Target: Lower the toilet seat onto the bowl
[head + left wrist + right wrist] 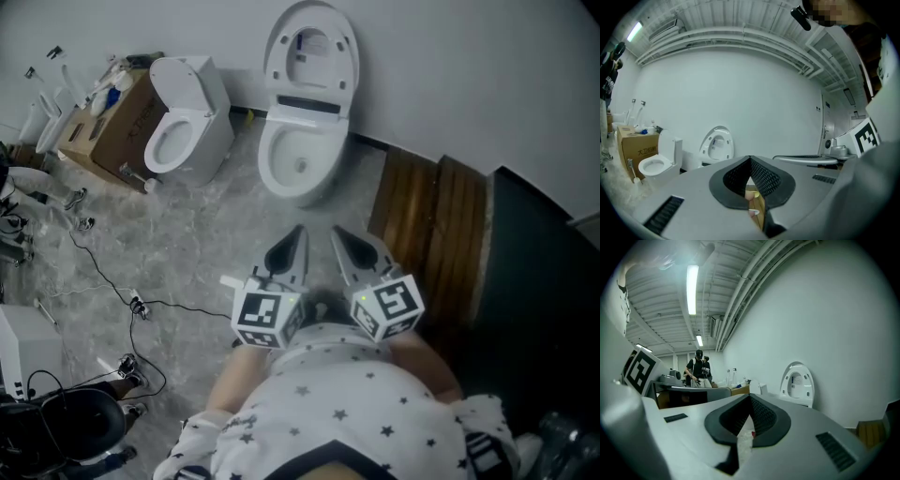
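Note:
A white toilet stands against the far wall with its seat and lid (310,54) raised upright above the open bowl (297,165). Both grippers hover side by side well short of it, over the grey floor. My left gripper (292,246) is shut with nothing in it, and my right gripper (349,248) is shut and empty too. In the left gripper view the raised seat (717,144) shows beyond the closed left gripper (750,160). In the right gripper view the raised seat (797,383) stands to the right of the closed right gripper (750,399).
A second white toilet (184,122) stands left of the first, beside a cardboard box (105,124) with bottles. Cables (112,291) trail over the floor at left. Wooden panels (431,220) and a dark slab lie at right. People (697,369) stand far off.

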Available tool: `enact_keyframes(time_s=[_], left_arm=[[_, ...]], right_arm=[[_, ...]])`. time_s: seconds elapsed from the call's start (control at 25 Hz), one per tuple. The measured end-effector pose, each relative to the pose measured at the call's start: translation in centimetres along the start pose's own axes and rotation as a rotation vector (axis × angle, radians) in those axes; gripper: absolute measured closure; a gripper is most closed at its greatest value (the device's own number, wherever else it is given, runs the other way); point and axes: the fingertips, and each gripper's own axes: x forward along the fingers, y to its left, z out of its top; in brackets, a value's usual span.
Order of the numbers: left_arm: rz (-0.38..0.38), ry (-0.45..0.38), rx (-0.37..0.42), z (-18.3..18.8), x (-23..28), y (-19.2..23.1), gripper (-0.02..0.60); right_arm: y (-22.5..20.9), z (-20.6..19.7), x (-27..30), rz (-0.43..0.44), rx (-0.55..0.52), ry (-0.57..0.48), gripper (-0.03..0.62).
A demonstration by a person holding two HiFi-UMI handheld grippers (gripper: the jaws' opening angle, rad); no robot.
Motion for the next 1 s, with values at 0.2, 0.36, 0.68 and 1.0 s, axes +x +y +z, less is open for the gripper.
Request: enact_keyframes(time_s=[0.2,0.36,0.68,1.0], left_arm=[[-0.004,0.011,-0.011,-0.2,0.3,0.4,0.583],[-0.011,0.01,-0.009,-0.2,0.9,0.8,0.583],[-0.024,0.005,-0.004,0.8,3.3,3.4,0.583],[-0.044,0.012,0.002,2.2,6.7,6.6,0.583]], right_arm=[[0.2,0.1,0.2,0.01,0.008,-0.002,0.589],[-0.3,0.0,0.4,0.005,0.019,-0.003,0.589],[-1.1,0.5,4.0,0.006,0.03,-0.012,0.589],[-3.1,2.6,8.5,-0.01,0.029,-0.033,0.589]])
